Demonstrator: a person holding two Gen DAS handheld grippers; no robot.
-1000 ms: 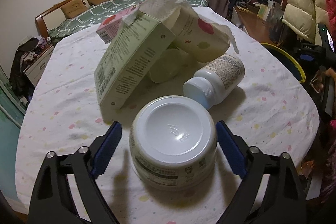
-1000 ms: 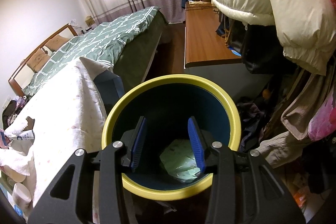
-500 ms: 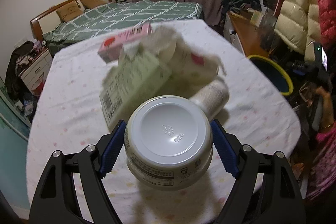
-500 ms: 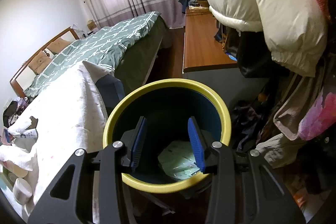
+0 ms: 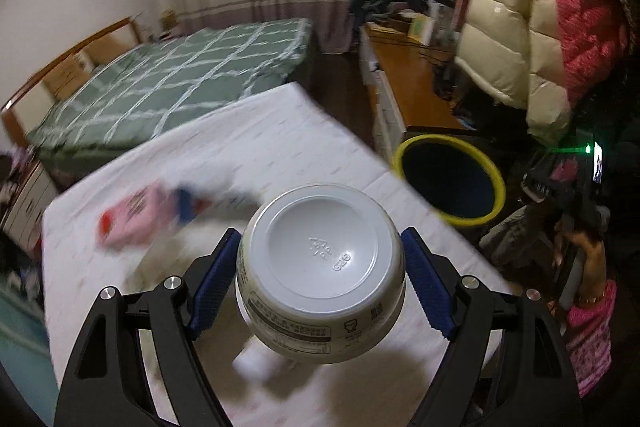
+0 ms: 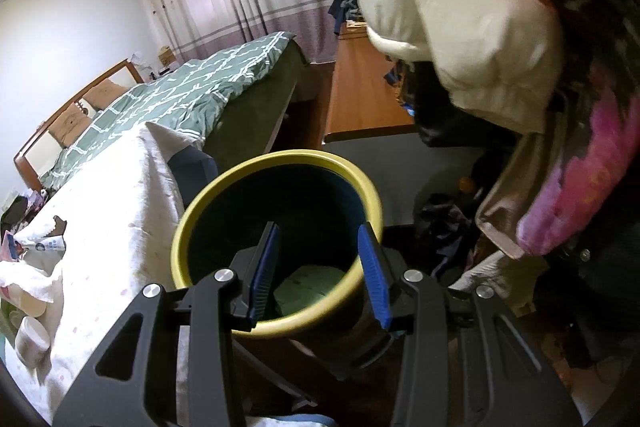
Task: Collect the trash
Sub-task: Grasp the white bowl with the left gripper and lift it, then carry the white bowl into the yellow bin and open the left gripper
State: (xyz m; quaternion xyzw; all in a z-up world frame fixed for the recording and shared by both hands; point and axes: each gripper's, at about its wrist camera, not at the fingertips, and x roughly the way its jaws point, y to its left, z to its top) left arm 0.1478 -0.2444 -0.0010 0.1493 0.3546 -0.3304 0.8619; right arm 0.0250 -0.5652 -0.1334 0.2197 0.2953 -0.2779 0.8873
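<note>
In your left wrist view, your left claw (image 5: pixel 320 279) is closed on the white tub (image 5: pixel 320 279), one blue pad pressed to each side, its embossed base facing the camera. The tub hangs above the near part of the table (image 5: pixel 280 131), with its shadow on the cloth below. Left of the claw a pink box (image 5: pixel 132 223) lies on the table, too blurred to read. The bin (image 5: pixel 450 181), yellow-rimmed and dark inside, stands off the table's right edge, farther and right of the tub. In your right wrist view, your right claw (image 6: pixel 318 273) is partly open with nothing between its pads, held over the near side of the bin (image 6: pixel 280 163). A pale green packet (image 6: pixel 310 287) lies at the bin's bottom, seen between the fingers. The table (image 6: pixel 116 187) is at left, with a tissue (image 6: pixel 36 231) and cups (image 6: pixel 30 341) at its near left edge.
</note>
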